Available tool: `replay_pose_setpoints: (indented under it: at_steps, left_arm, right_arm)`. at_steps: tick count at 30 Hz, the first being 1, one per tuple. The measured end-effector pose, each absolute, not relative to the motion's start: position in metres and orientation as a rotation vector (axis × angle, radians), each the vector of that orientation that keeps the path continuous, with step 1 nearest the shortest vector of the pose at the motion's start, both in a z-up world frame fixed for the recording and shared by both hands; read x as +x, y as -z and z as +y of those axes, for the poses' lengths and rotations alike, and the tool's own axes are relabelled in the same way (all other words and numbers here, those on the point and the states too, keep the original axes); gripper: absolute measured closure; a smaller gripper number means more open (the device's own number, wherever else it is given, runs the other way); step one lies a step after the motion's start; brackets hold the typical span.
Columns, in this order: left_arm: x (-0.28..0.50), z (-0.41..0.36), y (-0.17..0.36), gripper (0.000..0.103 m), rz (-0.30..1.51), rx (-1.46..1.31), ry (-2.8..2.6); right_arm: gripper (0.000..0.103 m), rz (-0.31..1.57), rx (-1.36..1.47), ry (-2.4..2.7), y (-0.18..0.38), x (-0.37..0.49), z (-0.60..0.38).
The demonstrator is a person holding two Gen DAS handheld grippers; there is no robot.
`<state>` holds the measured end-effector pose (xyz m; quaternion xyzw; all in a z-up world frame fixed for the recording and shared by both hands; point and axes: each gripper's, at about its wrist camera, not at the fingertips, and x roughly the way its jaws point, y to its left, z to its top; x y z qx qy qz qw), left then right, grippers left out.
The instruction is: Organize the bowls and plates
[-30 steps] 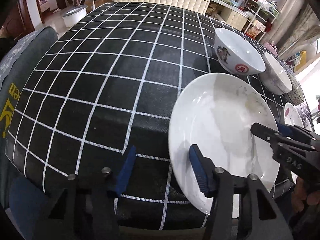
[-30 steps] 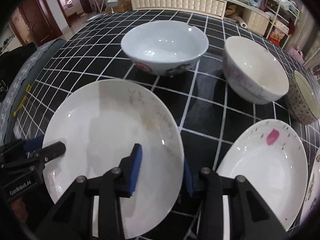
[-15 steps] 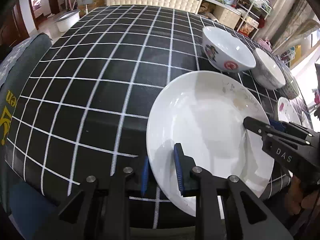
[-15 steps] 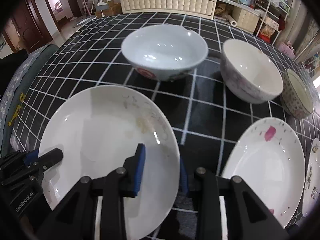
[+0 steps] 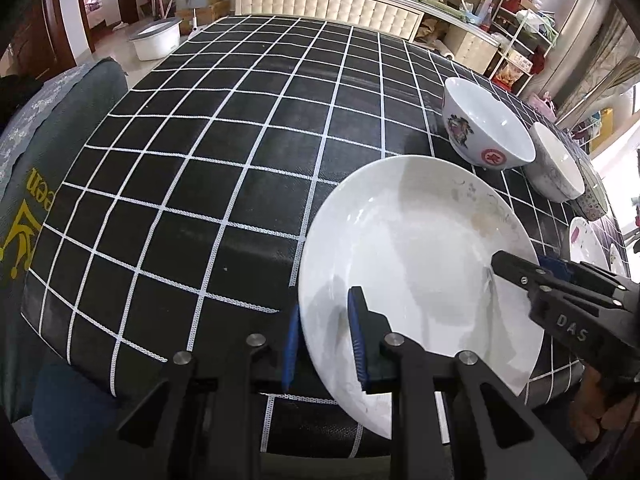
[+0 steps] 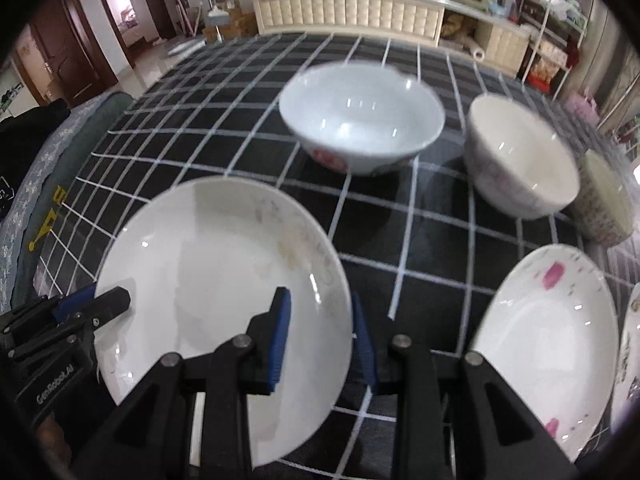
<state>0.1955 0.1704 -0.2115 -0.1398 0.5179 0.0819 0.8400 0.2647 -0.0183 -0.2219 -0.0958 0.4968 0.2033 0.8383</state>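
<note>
A plain white plate [image 5: 420, 248] is held at the table's front edge; it also shows in the right wrist view [image 6: 216, 280]. My left gripper [image 5: 324, 340] is shut on its left rim. My right gripper [image 6: 320, 336] is shut on its right rim, and shows from the side in the left wrist view [image 5: 560, 292]. The plate seems slightly raised. Behind it stand a white bowl with red marks [image 6: 360, 116], a second white bowl [image 6: 520, 160] and a small patterned bowl [image 6: 608, 200]. A plate with pink flowers [image 6: 548, 336] lies at the right.
The table has a black cloth with a white grid [image 5: 200, 160]. A grey chair back [image 5: 36, 184] stands at the table's left edge. Another plate's rim [image 6: 628, 352] shows at the far right. A cream sideboard [image 5: 328, 4] stands beyond the table.
My left gripper moved right onto the plate's left rim and closed on it. My right gripper narrowed on the right rim. The view has risen a little in both cameras.
</note>
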Motion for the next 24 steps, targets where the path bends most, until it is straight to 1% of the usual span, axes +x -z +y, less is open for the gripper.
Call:
replay_pose_setpoints:
  at_steps: [9,17,24]
  left_arm:
    - [0.180,0.159,0.183,0.082,1.032,-0.276,-0.192]
    - [0.171,0.100,0.154,0.082,0.995,-0.229,-0.061]
    - [0.175,0.036,0.141,0.082,0.984,-0.164,0.042]
  right_arm:
    - [0.067,1.012,-0.121,-0.388,0.199,0.244,-0.068]
    - [0.067,0.973,-0.065,-0.310,0.181,0.226,-0.128]
    - [0.065,0.989,-0.017,-0.229,0.183,0.221,-0.188]
